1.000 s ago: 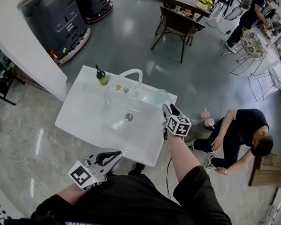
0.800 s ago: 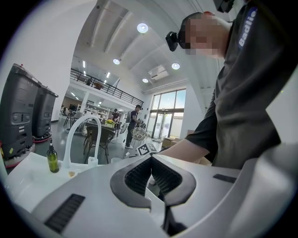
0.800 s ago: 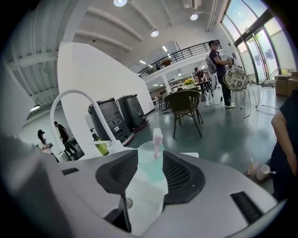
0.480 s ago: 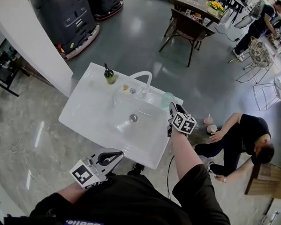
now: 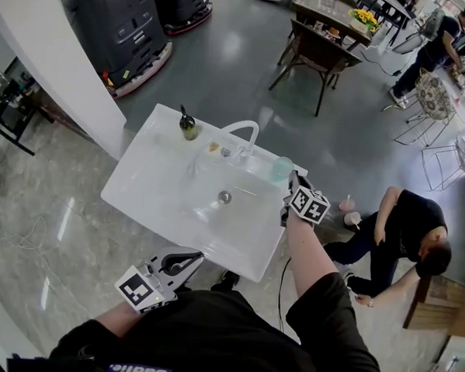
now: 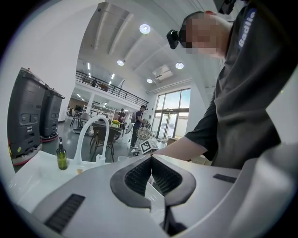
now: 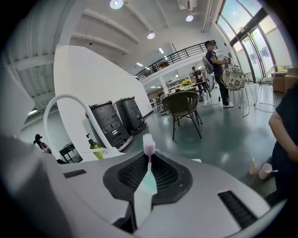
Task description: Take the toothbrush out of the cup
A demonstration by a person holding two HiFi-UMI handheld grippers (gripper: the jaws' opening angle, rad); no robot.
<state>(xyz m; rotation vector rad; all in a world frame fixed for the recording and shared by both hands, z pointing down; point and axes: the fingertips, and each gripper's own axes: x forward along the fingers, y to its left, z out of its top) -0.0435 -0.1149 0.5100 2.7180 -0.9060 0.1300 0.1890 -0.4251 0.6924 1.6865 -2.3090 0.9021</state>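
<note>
Pink-headed toothbrush stands upright, white bristles up.

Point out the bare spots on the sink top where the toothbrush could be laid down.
Free: the flat left side of the sink, from the soap bottle forward to the front edge. The basin around the drain is bare too. Crowded: the back rim around the faucet and the cup corner.

left tool closed, empty, green bottle beside white faucet
</note>
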